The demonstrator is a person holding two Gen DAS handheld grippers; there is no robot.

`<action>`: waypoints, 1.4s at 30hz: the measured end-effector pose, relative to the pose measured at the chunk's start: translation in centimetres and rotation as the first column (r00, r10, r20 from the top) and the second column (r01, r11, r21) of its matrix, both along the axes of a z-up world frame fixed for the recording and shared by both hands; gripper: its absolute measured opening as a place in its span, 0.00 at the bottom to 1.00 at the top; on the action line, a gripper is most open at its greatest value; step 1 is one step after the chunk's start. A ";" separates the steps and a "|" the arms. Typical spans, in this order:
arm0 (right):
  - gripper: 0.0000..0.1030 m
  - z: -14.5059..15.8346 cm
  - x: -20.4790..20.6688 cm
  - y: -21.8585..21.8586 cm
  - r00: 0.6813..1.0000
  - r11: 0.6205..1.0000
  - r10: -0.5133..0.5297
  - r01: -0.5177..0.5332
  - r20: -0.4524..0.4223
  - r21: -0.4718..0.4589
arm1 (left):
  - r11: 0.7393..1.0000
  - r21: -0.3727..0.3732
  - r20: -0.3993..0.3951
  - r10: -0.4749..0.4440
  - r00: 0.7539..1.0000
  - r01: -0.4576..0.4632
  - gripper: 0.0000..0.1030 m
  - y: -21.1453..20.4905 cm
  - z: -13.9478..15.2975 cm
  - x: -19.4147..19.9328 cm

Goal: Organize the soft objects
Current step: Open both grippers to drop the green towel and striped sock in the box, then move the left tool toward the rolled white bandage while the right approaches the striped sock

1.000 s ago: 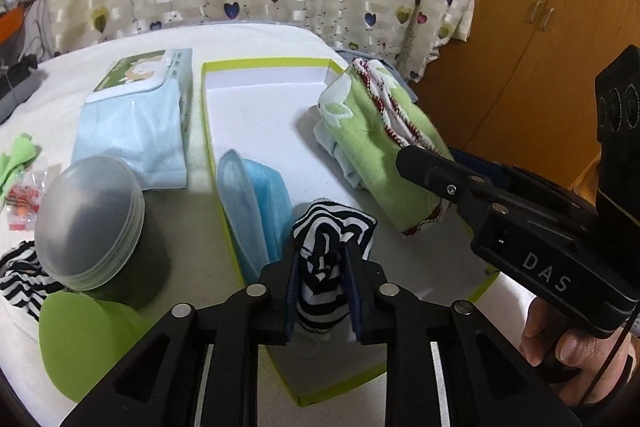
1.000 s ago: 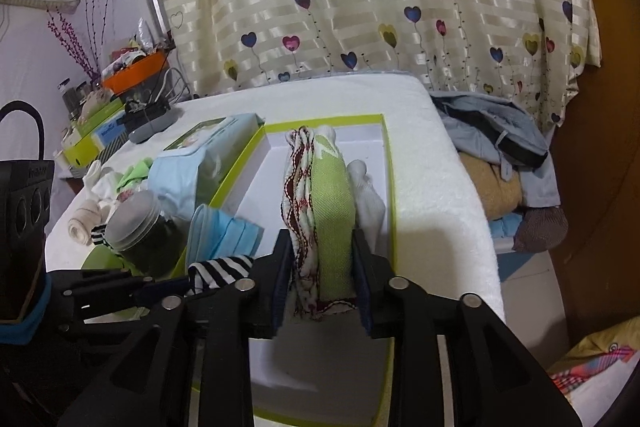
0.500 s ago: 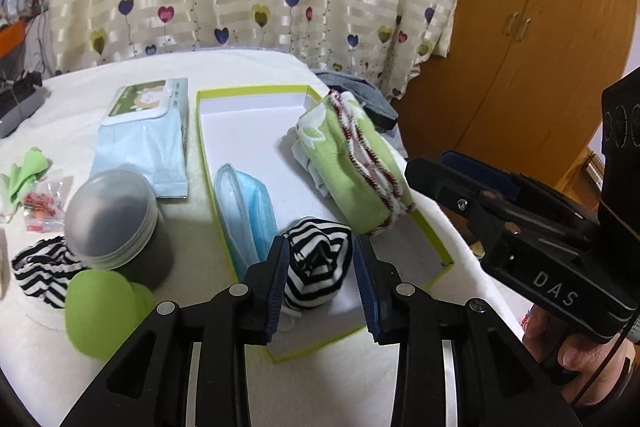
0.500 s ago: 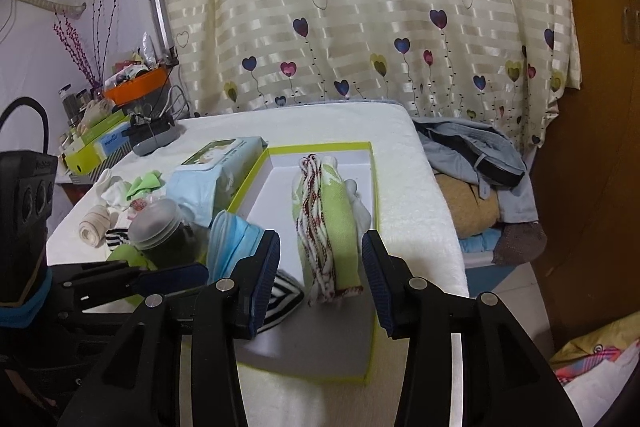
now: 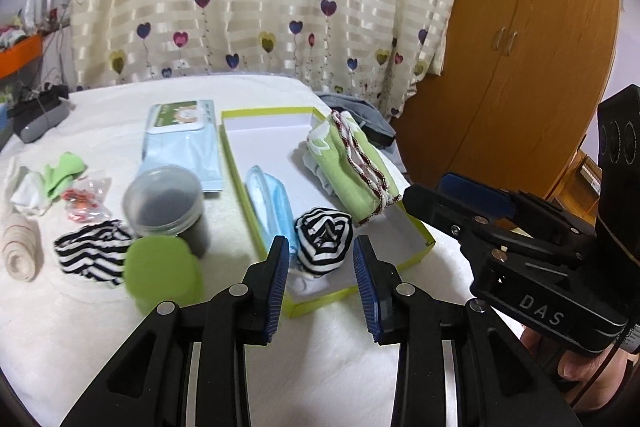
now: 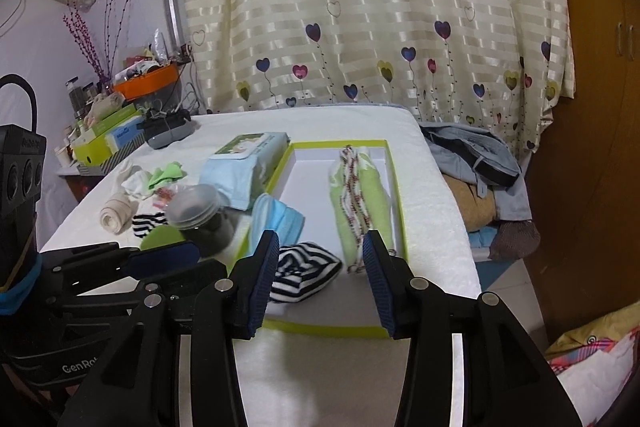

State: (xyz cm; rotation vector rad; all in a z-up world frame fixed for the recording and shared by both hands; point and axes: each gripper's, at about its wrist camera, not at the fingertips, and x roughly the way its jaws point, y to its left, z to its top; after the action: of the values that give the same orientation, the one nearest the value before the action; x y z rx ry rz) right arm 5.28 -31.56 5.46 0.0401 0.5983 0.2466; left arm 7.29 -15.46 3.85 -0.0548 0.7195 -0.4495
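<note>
A white box with a lime rim (image 5: 264, 115) lies on the white-covered table. In it are a folded green towel (image 5: 352, 167), blue face masks (image 5: 268, 199) and a rolled black-and-white striped sock (image 5: 324, 245). My left gripper (image 5: 320, 259) hangs open above the box's near edge; the striped roll lies beyond its pads, untouched. In the right wrist view the same box (image 6: 340, 143) holds the towel (image 6: 360, 195) and the striped roll (image 6: 304, 271). My right gripper (image 6: 320, 247) is over the near end of the box, its jaws opening with nothing between them.
Left of the box are a grey-lidded jar (image 5: 164, 199), a green lid (image 5: 162, 273), a second striped sock (image 5: 92, 251), a wipes pack (image 5: 184, 143), a beige roll (image 5: 18, 243) and small socks (image 5: 60, 171). A clothes pile (image 6: 476, 163) lies past the table's right edge.
The left gripper let go of the striped roll and the right let go of the green towel. Both opened and drew back and upward from the box; the things stayed inside.
</note>
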 end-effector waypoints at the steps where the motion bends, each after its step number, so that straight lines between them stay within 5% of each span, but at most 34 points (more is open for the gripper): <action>1: 0.56 0.1 -0.4 0.3 1.000 1.000 0.003 -0.003 0.004 0.000 | 1.000 -0.001 0.006 0.003 1.000 -0.003 0.31 0.3 0.1 -0.3; 22: 0.57 1.0 -3.8 7.0 0.994 0.994 0.106 -0.106 0.022 -0.008 | 0.988 -0.040 0.037 0.152 0.988 -0.150 0.31 9.3 -0.3 -4.5; 42: 0.57 0.9 -3.9 10.0 0.983 0.983 0.184 -0.184 0.007 0.006 | 0.971 -0.056 0.037 0.234 0.972 -0.231 0.31 13.6 -0.8 -4.8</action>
State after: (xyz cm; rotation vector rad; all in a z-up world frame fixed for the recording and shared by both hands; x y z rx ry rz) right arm 1.43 -21.61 6.37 -0.0101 0.5952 0.4281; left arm 2.52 -1.85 3.04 -0.1755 0.6502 -0.2437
